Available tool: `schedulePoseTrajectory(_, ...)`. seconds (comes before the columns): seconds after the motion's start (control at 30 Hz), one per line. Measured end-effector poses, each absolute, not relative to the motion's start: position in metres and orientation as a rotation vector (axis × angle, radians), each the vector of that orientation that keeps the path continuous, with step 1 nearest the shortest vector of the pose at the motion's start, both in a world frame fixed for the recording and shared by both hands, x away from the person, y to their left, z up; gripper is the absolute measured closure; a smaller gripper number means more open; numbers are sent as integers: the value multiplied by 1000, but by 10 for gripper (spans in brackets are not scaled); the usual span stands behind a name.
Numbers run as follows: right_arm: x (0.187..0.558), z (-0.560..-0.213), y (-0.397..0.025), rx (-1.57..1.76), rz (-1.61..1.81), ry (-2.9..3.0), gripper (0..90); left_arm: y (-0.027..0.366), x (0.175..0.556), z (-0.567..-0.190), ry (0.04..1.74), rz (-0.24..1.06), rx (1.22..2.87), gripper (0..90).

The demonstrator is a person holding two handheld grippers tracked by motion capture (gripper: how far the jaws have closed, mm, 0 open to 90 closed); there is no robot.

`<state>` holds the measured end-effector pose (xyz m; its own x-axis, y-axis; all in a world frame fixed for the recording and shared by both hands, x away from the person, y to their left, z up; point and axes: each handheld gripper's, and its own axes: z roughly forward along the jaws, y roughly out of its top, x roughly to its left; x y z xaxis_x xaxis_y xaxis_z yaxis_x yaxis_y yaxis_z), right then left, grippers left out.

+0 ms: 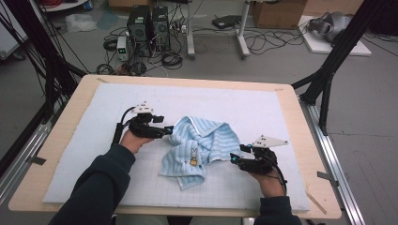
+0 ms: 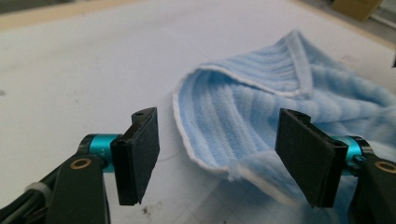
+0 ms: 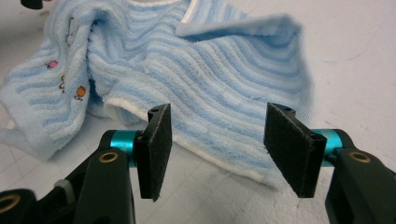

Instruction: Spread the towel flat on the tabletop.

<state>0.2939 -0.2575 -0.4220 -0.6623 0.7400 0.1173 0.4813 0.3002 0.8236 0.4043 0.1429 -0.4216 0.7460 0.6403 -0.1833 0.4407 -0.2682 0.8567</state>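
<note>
Both grippers — left (image 1: 170, 130), right (image 1: 232, 158) — gape wide at the towel (image 1: 199, 147); it's soft and limp, so pinch its white-edged hem.

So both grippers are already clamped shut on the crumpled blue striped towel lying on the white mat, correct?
Not quite. Both gripper views show the jaws standing apart: the left gripper and the right gripper are open, with the towel's edge lying between the pads, not clamped. The rest holds: the blue striped towel lies crumpled on the white mat.

wooden table (image 1: 300, 122), white mat (image 1: 263, 105), blue towel (image 1: 206, 140)
</note>
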Motion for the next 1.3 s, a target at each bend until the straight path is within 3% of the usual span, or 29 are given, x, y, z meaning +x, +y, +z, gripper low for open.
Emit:
schedulePoseTrajectory(0.2,295,-425,-251,1105,1259,2315,417,120,416,-442,844,182,2055,342)
schedulePoseTrajectory(0.23,296,-426,-251,1102,1256,2315,418,118,416,-445,812,168,2092,399)
schedulePoseTrajectory(0.27,296,-426,-251,1106,1253,2316,418,117,415,-447,794,173,2114,520)
schedulePoseTrajectory(0.3,296,-427,-252,1111,1251,2316,418,118,415,-445,770,212,2136,751)
schedulePoseTrajectory(0.33,296,-427,-252,1111,1251,2316,418,119,414,-445,735,207,2140,751)
schedulePoseTrajectory(0.37,296,-427,-252,1123,1246,2316,418,122,414,-443,718,243,2154,871)
schedulePoseTrajectory(0.63,299,-428,-250,1124,1241,2311,421,177,416,-431,882,341,2013,877)
schedulePoseTrajectory(0.9,311,-424,-239,1167,1216,2267,443,220,409,-440,1062,401,1982,877)
schedulePoseTrajectory(1.03,326,-418,-224,1177,1232,2235,449,228,407,-437,1074,431,1919,870)
schedulePoseTrajectory(1.1,334,-416,-213,1160,1210,2247,454,227,406,-436,1078,434,1909,790)
schedulePoseTrajectory(1.2,344,-417,-202,1131,1167,2280,463,226,407,-436,1101,421,1881,528)
schedulePoseTrajectory(1.3,360,-428,-182,1112,1077,2364,473,227,404,-434,1096,427,1853,446)
